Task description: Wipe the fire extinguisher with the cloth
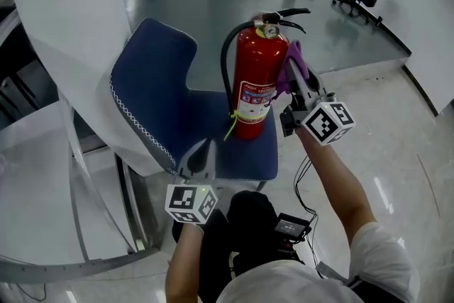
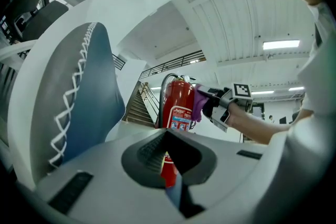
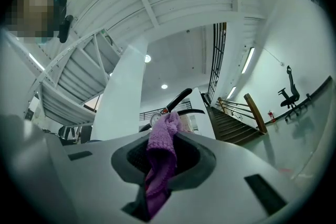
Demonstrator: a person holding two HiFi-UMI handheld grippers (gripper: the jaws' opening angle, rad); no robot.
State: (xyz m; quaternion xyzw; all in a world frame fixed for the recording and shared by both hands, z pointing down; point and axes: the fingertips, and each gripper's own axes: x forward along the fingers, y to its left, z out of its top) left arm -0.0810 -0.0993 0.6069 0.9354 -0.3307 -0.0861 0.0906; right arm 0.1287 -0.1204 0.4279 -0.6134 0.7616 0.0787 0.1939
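Now red fire extinguisher (image 1: 252, 81) stands upright on seat of blue chair (image 1: 156, 92), black hose curving down side away from cloth. Right tool (image 1: 295, 69) is clenched on purple cloth (image 1: 286, 73). Cloth bunches out between jaws and touches upper part of red cylinder, just under black handle. Left tool (image 1: 206, 147) sits low at front edge of seat, jaws pressed together with nothing between, apart from extinguisher.
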